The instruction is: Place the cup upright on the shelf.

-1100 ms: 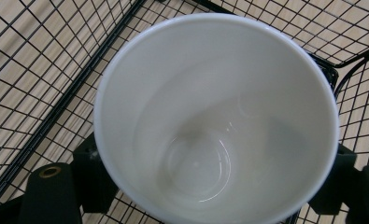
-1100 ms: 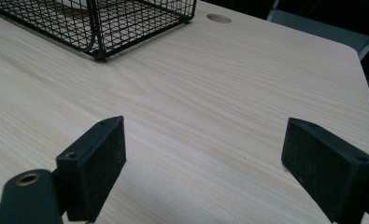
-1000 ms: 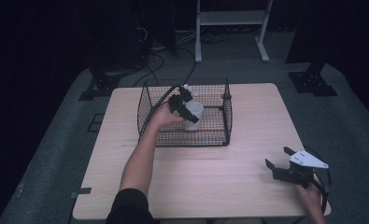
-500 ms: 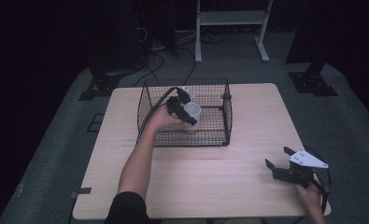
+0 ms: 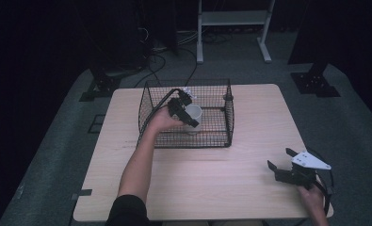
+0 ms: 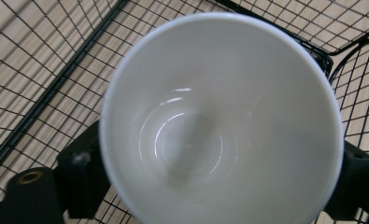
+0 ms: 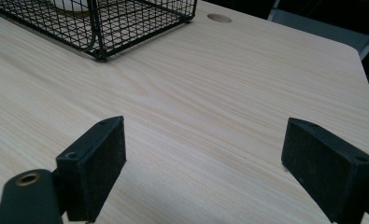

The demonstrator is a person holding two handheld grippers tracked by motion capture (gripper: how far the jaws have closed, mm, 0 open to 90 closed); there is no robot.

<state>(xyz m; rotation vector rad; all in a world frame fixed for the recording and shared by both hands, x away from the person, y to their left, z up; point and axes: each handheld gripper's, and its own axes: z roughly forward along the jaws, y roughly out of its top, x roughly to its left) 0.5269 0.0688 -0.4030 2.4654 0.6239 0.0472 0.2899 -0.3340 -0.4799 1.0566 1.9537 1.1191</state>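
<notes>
Pale wood makes up the table (image 5: 212,188), the biggest thing in view; every place below is given from the black wire basket (image 5: 186,114) standing on its far half. Inside the basket, toward its left side, sits the white cup (image 5: 193,116), upright with its mouth facing up, as the left gripper view looks straight down into its bowl (image 6: 219,121). The left gripper (image 5: 181,109) is over that cup with a black jaw against each side of the wall, clamped on it as far as can be judged. So the cup lies directly between those jaws, its long axis vertical, and the left hand is far nearer than the other. The right gripper (image 5: 287,168) rests well to the basket's near right on bare table, jaws wide apart and holding nothing (image 7: 205,172)
</notes>
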